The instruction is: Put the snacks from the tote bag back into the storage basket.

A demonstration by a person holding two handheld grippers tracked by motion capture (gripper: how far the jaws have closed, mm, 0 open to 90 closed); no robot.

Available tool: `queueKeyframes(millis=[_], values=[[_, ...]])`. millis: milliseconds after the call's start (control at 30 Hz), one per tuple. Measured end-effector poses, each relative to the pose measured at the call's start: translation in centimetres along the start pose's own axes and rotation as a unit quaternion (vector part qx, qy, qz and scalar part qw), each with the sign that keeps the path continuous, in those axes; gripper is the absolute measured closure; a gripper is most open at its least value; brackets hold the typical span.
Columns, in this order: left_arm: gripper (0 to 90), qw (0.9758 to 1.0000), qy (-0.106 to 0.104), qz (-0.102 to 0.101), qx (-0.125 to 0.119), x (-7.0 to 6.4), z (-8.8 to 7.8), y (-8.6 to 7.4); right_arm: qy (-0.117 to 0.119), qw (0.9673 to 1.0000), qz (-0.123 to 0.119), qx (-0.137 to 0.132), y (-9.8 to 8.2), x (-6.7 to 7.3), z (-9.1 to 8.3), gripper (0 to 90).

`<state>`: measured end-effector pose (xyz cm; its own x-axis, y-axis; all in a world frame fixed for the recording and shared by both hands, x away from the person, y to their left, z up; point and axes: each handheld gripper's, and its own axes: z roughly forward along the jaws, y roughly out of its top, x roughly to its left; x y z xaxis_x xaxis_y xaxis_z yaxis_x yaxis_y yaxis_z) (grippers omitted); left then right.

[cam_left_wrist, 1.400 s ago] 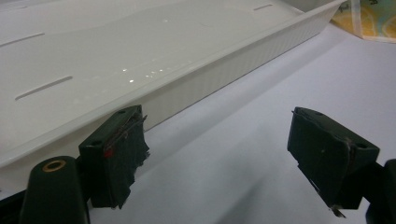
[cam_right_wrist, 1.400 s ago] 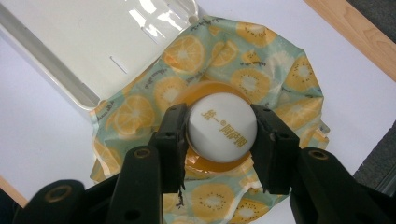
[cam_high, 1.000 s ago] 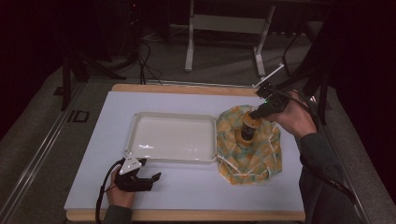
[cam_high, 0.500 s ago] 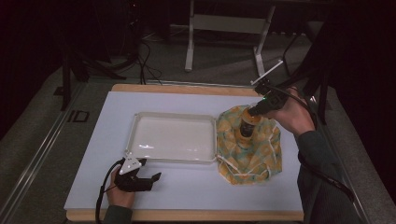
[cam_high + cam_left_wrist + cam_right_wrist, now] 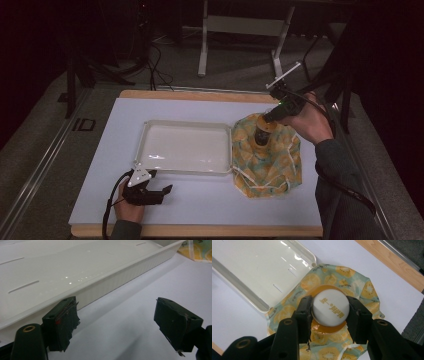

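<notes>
Right gripper [image 5: 330, 312] jaws clamp a brown bottle's white round cap [image 5: 330, 307]. Bottle stands on fruit-print cloth [image 5: 359, 287]. White plastic tray [image 5: 257, 267] lies left.

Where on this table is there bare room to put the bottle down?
Bare: the tray interior, the white tabletop left of it, and the strip beyond it. Crowded: the right side, where the bottle stands on the fruit-print cloth, and the front left by the left gripper.
</notes>
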<state>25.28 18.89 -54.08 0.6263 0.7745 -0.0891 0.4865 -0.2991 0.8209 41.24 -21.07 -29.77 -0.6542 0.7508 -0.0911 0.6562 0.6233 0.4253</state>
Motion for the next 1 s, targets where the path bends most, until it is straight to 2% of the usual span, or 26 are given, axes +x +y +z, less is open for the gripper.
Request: queueKeyframes(millis=[800, 1000], values=[[19.3, 1.0, -0.001, -0.001, 0.0, 0.0, 0.0, 0.0, -0.003, 0.9999, -0.008, -0.013, 1.8, 1.8, -0.2, 58.8], [19.3, 1.0, -0.001, -0.001, 0.0, 0.0, 0.0, 0.0, 0.002, 0.9998, -0.012, -0.017, 2.4, 2.4, -0.2, 58.8]])
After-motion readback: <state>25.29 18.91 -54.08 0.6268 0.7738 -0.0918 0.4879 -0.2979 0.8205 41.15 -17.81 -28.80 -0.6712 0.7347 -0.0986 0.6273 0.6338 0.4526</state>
